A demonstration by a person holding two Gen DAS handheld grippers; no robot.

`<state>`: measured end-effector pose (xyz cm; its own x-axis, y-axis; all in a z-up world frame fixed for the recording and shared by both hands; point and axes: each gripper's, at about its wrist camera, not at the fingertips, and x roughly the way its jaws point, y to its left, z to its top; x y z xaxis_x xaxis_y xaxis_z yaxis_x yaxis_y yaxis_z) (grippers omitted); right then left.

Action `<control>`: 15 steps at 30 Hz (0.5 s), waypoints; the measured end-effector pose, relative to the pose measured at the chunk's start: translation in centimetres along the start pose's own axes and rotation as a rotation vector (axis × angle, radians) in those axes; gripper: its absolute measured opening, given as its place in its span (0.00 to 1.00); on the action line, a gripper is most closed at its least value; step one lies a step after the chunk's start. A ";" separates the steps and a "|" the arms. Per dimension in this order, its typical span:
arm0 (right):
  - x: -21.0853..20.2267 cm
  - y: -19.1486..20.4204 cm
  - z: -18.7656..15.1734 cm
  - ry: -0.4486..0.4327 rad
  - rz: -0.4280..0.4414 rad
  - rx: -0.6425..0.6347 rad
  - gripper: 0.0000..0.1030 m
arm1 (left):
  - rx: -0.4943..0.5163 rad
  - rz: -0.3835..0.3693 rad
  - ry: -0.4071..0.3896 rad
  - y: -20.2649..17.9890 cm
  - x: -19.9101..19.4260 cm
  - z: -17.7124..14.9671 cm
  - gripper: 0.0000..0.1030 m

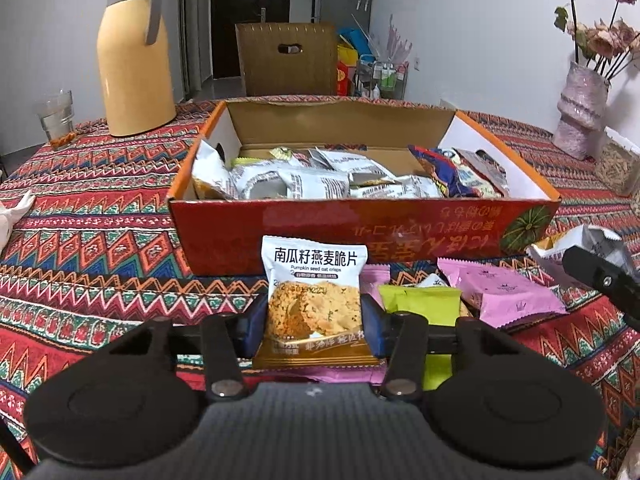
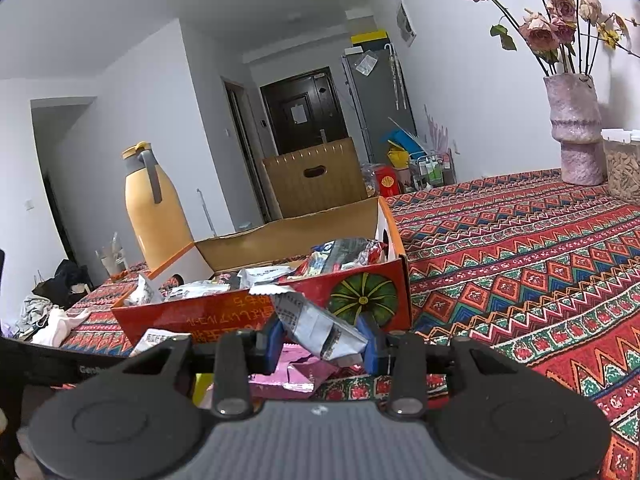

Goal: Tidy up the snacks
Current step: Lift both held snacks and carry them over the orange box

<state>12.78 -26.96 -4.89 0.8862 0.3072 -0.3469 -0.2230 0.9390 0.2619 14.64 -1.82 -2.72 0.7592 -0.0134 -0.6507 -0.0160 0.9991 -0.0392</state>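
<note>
Left gripper (image 1: pixel 314 330) clamped on upright white-and-gold pumpkin-seed crisp packet (image 1: pixel 314 292), just before the open red cardboard box (image 1: pixel 224 236) — ready to lift in; right gripper (image 2: pixel 322 342) pinches crumpled silver foil packet (image 2: pixel 320 326), raised near the box's front wall, waiting its turn.
</note>
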 end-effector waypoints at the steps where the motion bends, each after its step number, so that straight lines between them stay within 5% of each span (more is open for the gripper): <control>1: 0.0 0.0 0.0 0.000 0.000 0.000 0.37 | -0.002 0.001 -0.006 0.0 -0.2 0.0 0.48; 15: -0.2 0.4 0.1 -0.002 0.002 -0.017 0.37 | -0.027 -0.007 -0.076 0.8 -2.7 0.6 0.48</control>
<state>12.59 -26.64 -4.64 0.8863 0.3091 -0.3448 -0.2318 0.9408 0.2475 12.98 -0.92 -0.50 0.8066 -0.0159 -0.5908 -0.0274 0.9976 -0.0642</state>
